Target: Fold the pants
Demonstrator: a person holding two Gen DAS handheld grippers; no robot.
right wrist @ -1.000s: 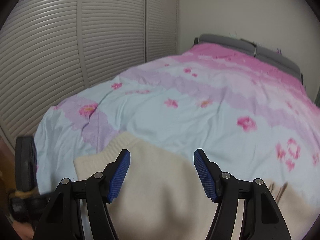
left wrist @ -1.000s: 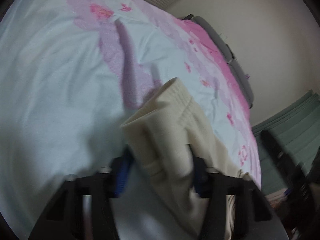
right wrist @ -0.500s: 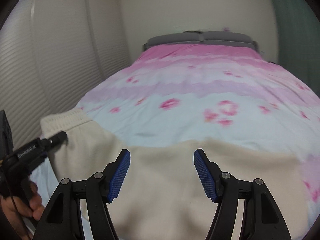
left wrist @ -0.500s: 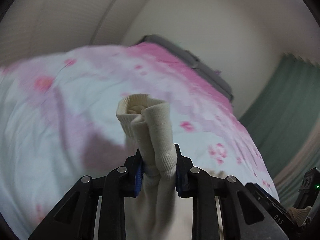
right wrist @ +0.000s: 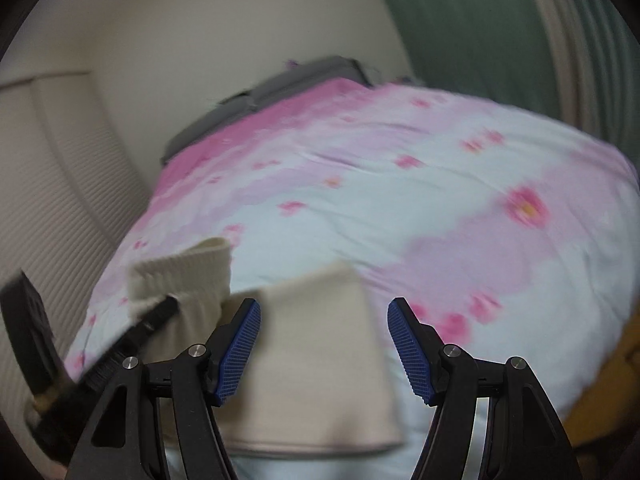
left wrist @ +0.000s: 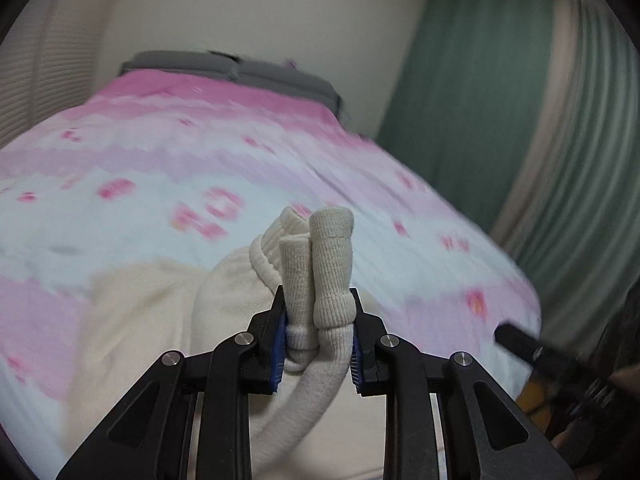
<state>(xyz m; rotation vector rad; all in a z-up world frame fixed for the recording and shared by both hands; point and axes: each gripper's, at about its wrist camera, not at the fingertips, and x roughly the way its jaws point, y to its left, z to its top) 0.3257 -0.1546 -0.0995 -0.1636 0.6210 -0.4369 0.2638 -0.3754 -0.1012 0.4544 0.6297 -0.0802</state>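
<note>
Cream knit pants (left wrist: 152, 320) lie on the bed, folded over on themselves. My left gripper (left wrist: 318, 314) is shut on the two ribbed leg cuffs (left wrist: 330, 248), which stand up bunched between its blue pads, lifted off the cover. In the right wrist view the folded pants (right wrist: 312, 360) lie just under my right gripper (right wrist: 323, 320), which is open with nothing between its fingers. At the left of that view the left gripper's black finger (right wrist: 132, 340) holds the ribbed cuff (right wrist: 188, 276). Both views are blurred by motion.
The bed cover (right wrist: 400, 200) is pale blue and pink with flowers. Grey pillows (left wrist: 232, 68) lie at the head against the wall. A green curtain (left wrist: 480, 80) hangs on the right side, slatted closet doors (right wrist: 60, 180) on the left. The bed's near right edge (right wrist: 600, 380) drops off.
My left gripper closed on the leg cuffs, lifted them and swept them across the bed toward the curtain side. My right gripper stayed open and swung the same way over the pants.
</note>
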